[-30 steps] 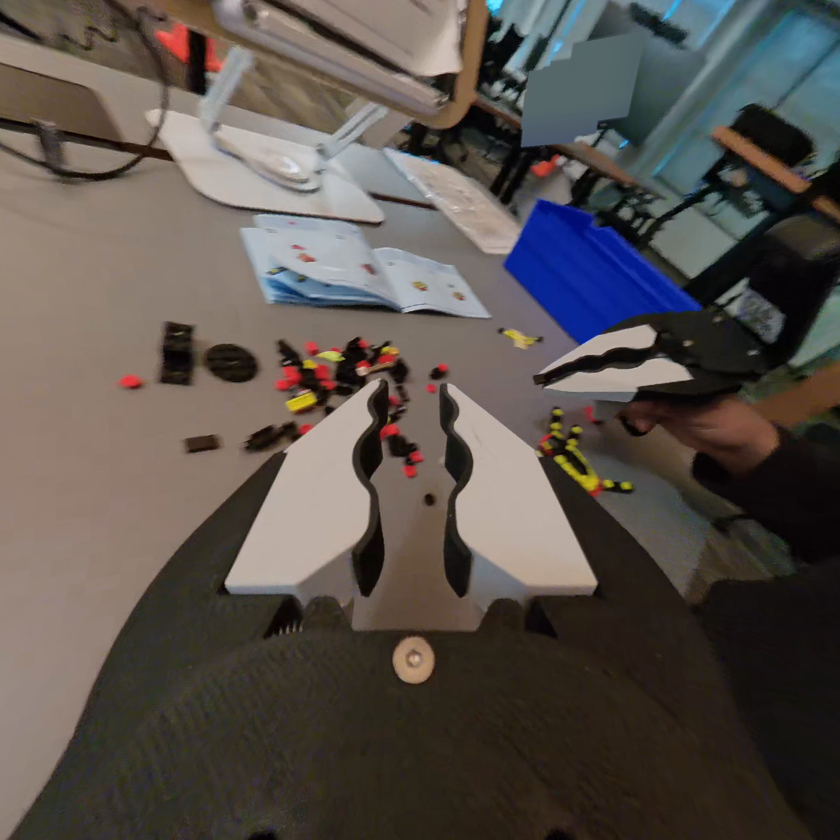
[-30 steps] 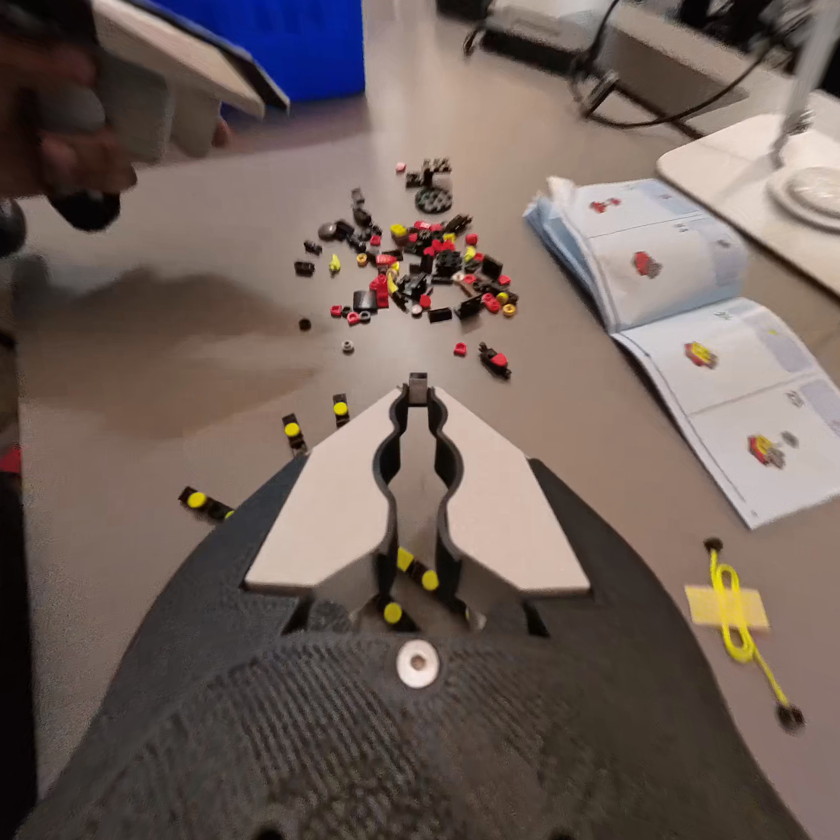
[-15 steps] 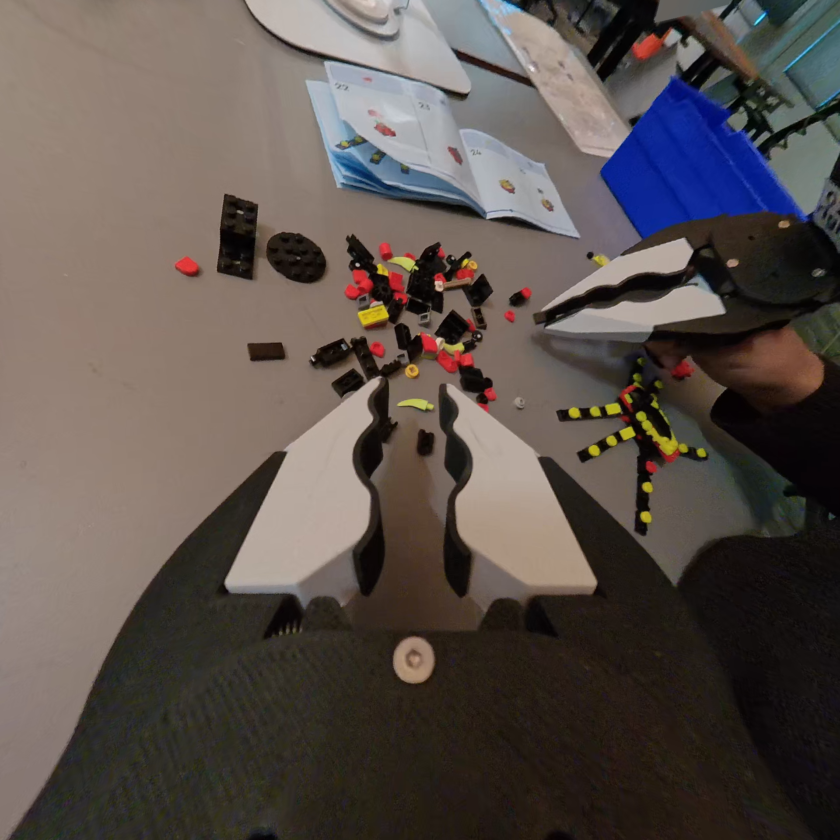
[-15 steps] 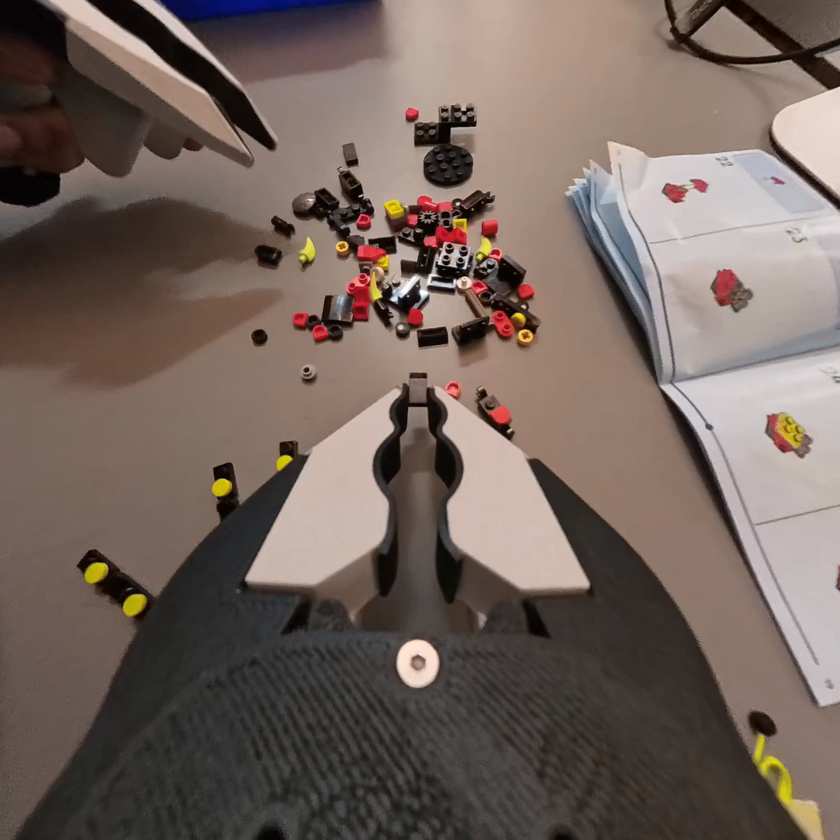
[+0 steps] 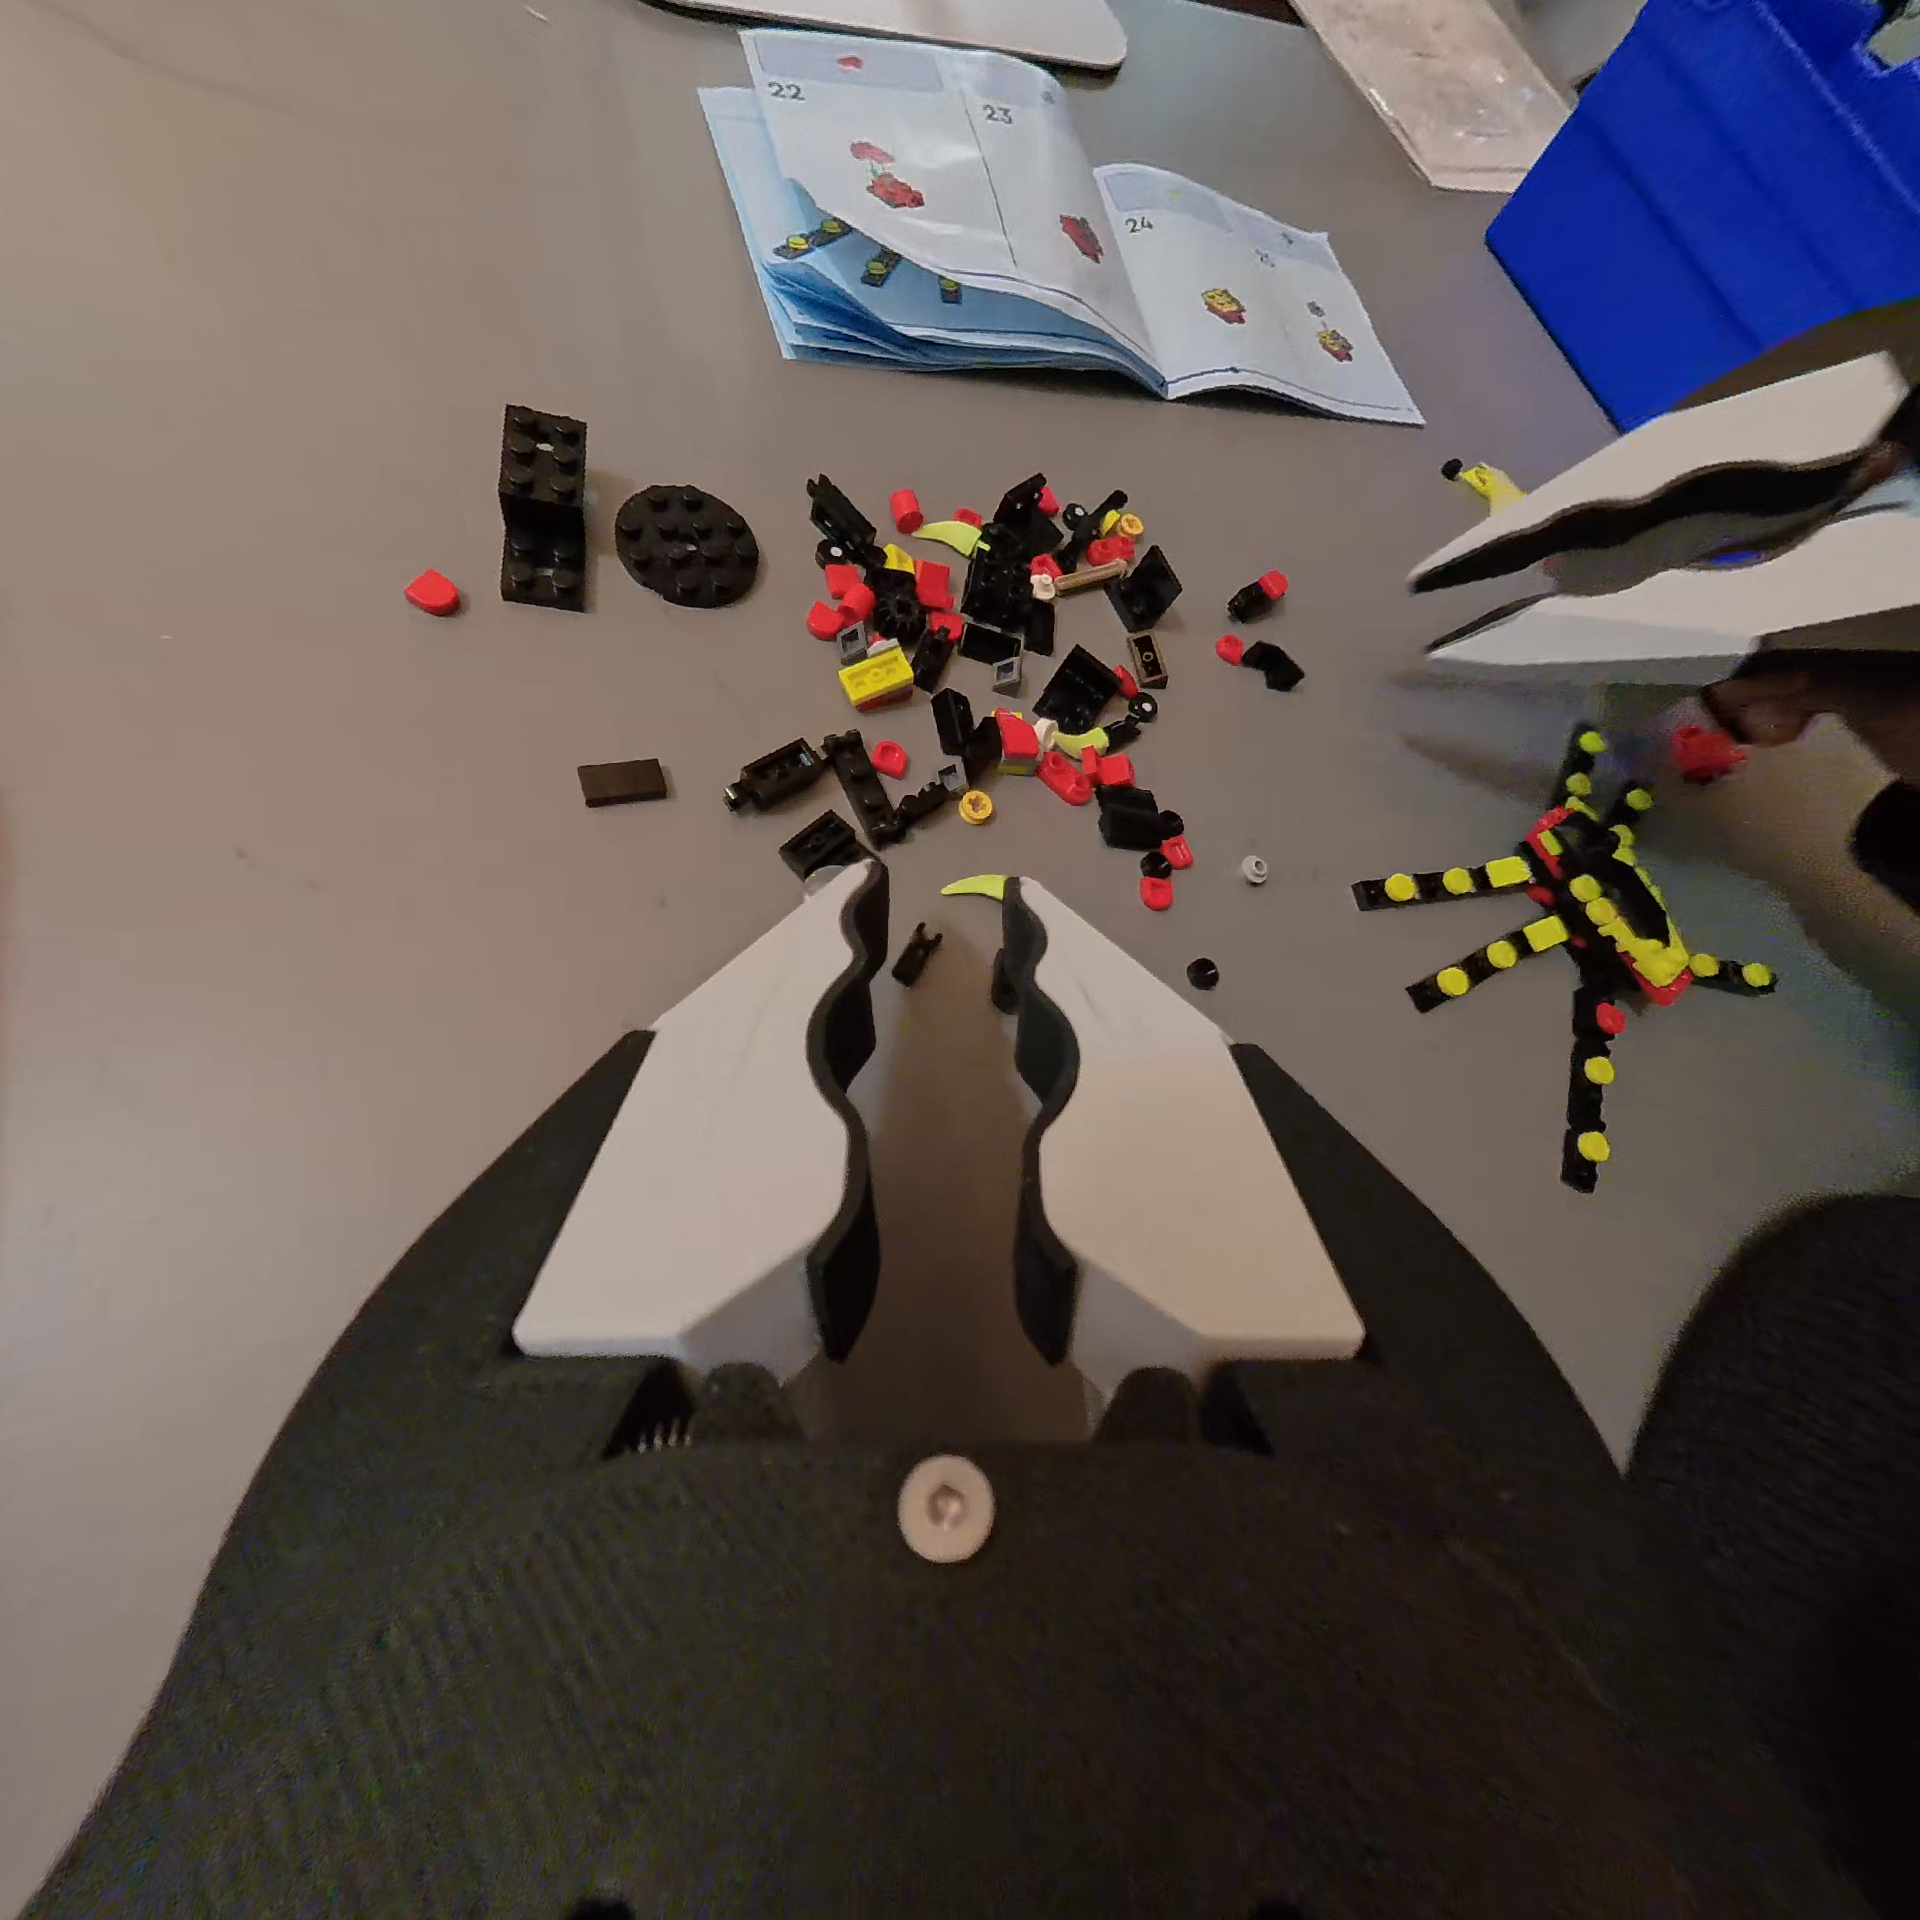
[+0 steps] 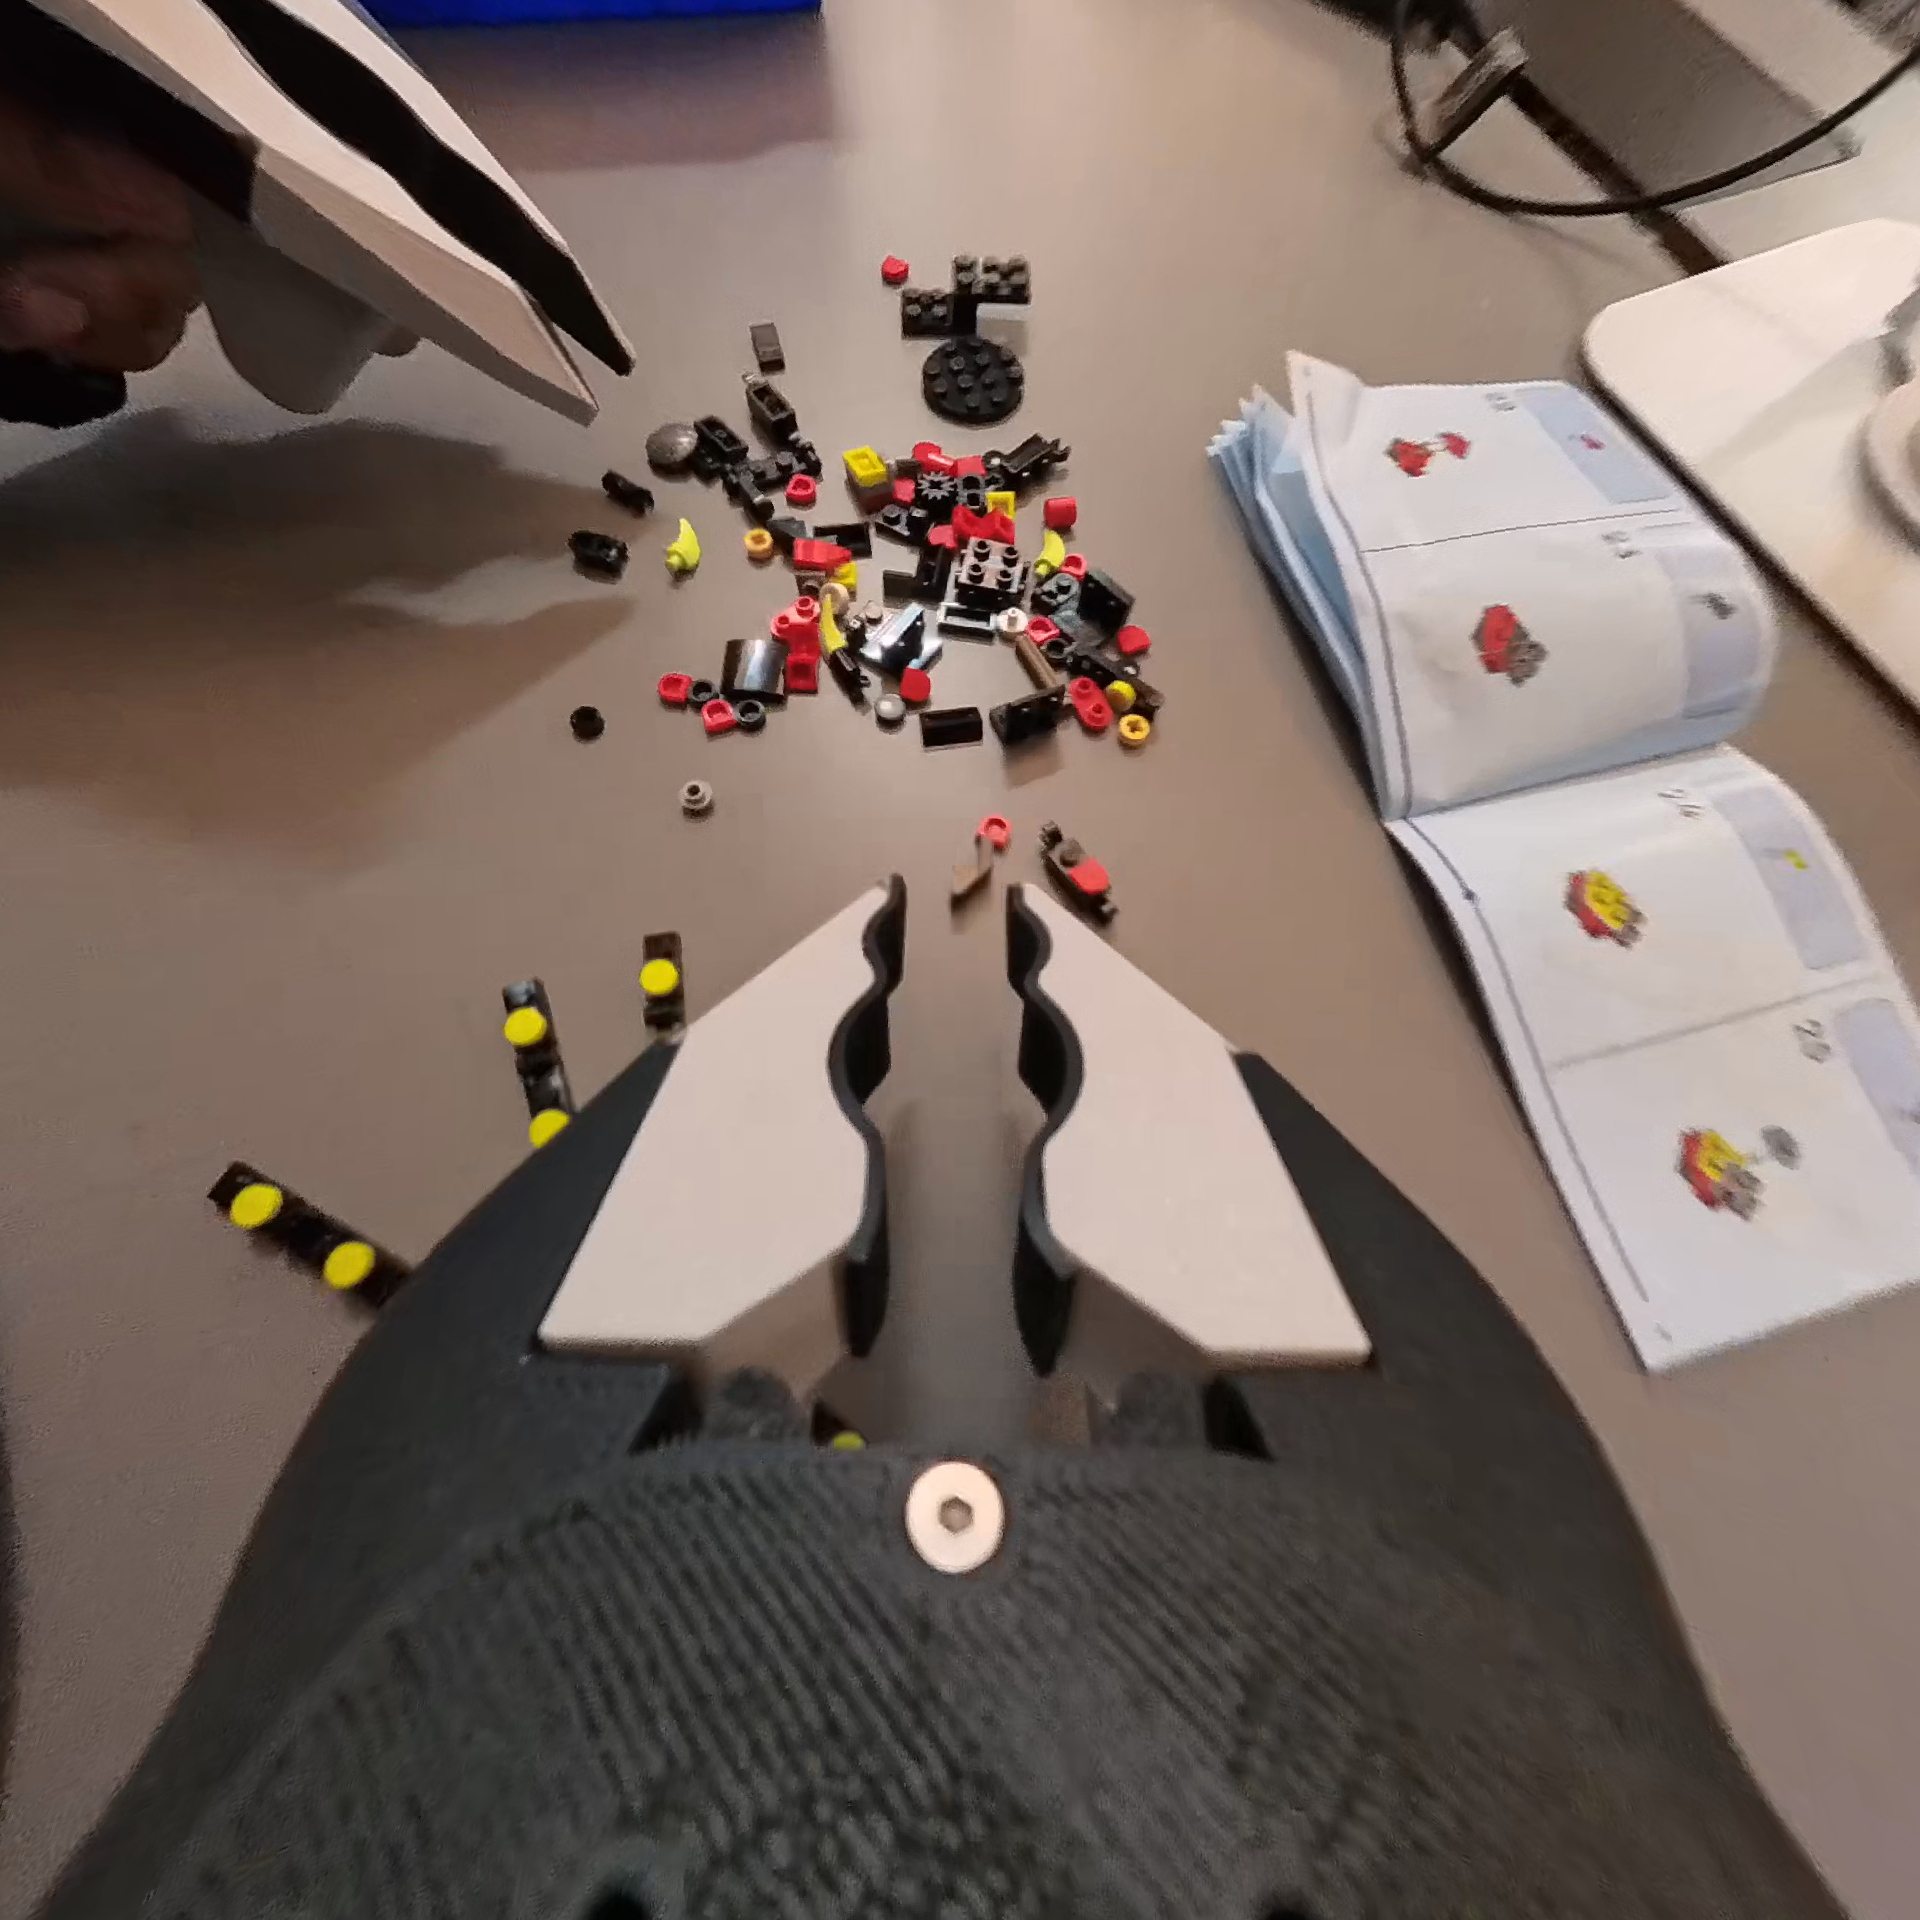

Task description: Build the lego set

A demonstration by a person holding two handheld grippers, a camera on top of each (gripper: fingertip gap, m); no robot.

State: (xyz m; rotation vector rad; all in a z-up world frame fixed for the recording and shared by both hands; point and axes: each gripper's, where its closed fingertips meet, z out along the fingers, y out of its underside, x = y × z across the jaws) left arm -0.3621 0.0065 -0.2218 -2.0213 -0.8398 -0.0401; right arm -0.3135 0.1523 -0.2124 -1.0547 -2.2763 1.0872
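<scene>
Your right gripper [image 6: 954, 899] has let go: half a second ago its tips pinched a small dark piece, now the jaws stand apart and empty, with a small tan-brown piece [image 6: 972, 875] lying on the table [image 6: 312, 810] just ahead of the gap. Your left gripper [image 5: 945, 899] is still spread and empty, and has closed in on the loose lego pile [image 5: 987, 665] ahead. The black-and-yellow spider model [image 5: 1590, 935] lies off its right side.
</scene>
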